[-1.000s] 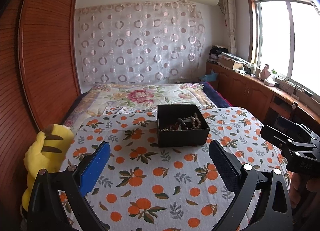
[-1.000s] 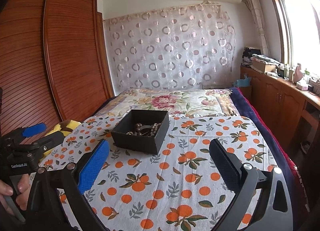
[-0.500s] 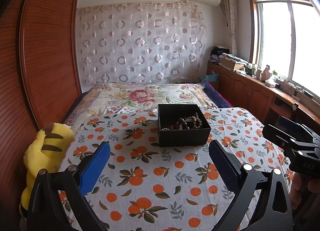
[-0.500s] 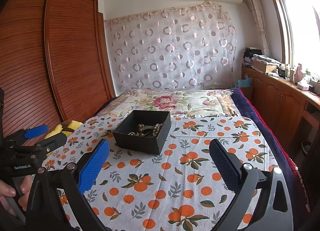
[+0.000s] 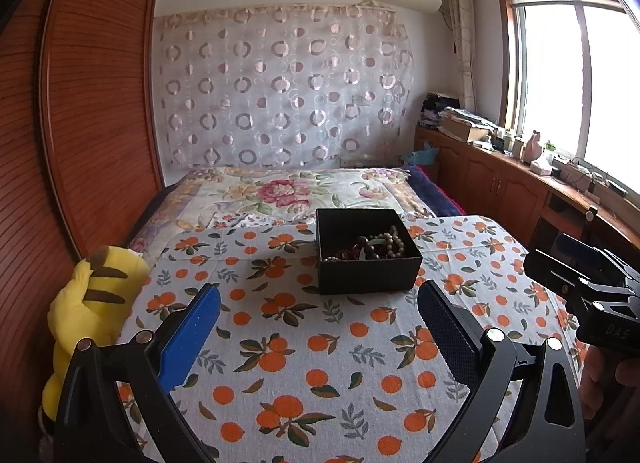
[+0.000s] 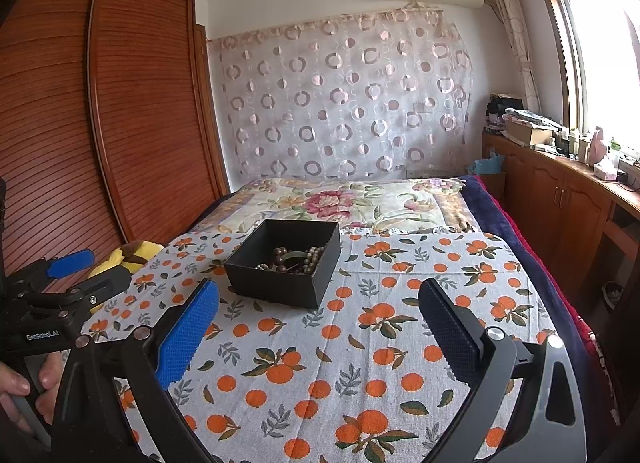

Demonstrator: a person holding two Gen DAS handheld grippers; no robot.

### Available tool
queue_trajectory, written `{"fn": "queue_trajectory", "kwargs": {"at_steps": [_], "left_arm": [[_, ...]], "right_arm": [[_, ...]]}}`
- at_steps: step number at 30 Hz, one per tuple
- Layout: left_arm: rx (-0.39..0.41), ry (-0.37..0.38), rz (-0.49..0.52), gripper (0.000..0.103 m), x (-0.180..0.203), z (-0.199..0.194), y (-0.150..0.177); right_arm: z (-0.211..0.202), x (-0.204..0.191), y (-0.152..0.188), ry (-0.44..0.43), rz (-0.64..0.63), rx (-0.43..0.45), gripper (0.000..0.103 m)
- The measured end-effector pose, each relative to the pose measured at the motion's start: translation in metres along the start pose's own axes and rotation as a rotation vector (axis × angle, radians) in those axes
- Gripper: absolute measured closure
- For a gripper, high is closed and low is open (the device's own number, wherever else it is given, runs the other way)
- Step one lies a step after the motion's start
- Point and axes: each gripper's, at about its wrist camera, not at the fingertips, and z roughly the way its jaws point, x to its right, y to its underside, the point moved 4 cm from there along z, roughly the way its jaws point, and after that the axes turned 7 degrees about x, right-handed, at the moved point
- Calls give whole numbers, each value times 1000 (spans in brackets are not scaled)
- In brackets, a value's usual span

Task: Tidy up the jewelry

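Right now both tools hover above the orange-print cloth [image 5: 304, 347], empty. The left gripper [image 5: 318, 321] has its fingers spread wide, and the right gripper [image 6: 318, 321] is spread just the same, nothing between either pair. Ahead of them, well short of their tips, sits the black box [image 5: 366, 259] on the cloth, open-topped, with a tangle of beaded bracelets [image 5: 376, 247] piled inside toward its right half. A yellow plush toy [image 5: 90, 303] slumps at the cloth's left edge, beside the wooden wardrobe [image 5: 92, 111].
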Motion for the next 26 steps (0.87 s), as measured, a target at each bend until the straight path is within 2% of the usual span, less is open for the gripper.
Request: {"fn": "queue_trajectory", "kwargs": {"at_steps": [26], "left_arm": [[8,-5,0,8,3,-3,-1]], "right_arm": [[0,-1,0,0,0,2,2]]}}
